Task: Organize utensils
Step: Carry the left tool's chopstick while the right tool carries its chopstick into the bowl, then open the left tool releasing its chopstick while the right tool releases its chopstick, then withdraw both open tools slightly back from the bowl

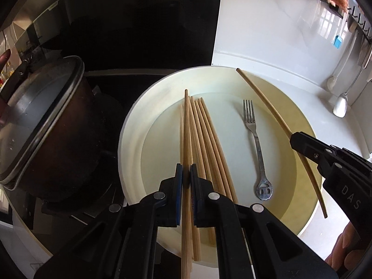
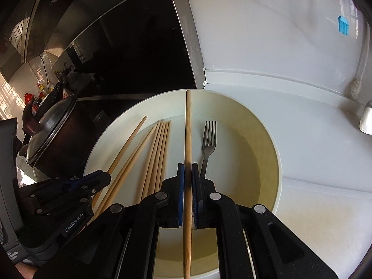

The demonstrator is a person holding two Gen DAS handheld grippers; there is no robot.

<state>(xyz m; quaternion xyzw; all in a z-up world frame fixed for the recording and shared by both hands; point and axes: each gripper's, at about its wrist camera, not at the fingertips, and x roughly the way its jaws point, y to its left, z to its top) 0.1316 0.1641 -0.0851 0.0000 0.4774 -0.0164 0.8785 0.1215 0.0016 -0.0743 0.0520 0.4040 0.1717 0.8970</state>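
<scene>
Left wrist view: left gripper [image 1: 185,174] clamps one tan wooden chopstick [image 1: 186,127] above the round cream plate [image 1: 130,125], right gripper [image 2: 187,174] another chopstick [image 2: 187,127], likely sorting them from the steel fork [image 1: 252,125].

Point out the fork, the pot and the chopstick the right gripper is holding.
fork [image 1: 256,137], left wrist view, on its handle.
pot [image 1: 67,139], left wrist view, on its dark side wall.
chopstick [image 2: 188,125], right wrist view, on its shaft.

Home kitchen, by the look of it. Lidded pot [image 1: 39,125] on dark cooktop [image 1: 104,86] at left, white counter [image 2: 313,162] w/ big white bowl [image 2: 276,153] near centre. Ladle [image 1: 340,107] and blue brush [image 2: 343,24] hanging far right, bottles and jars [image 2: 44,88] far left.
</scene>
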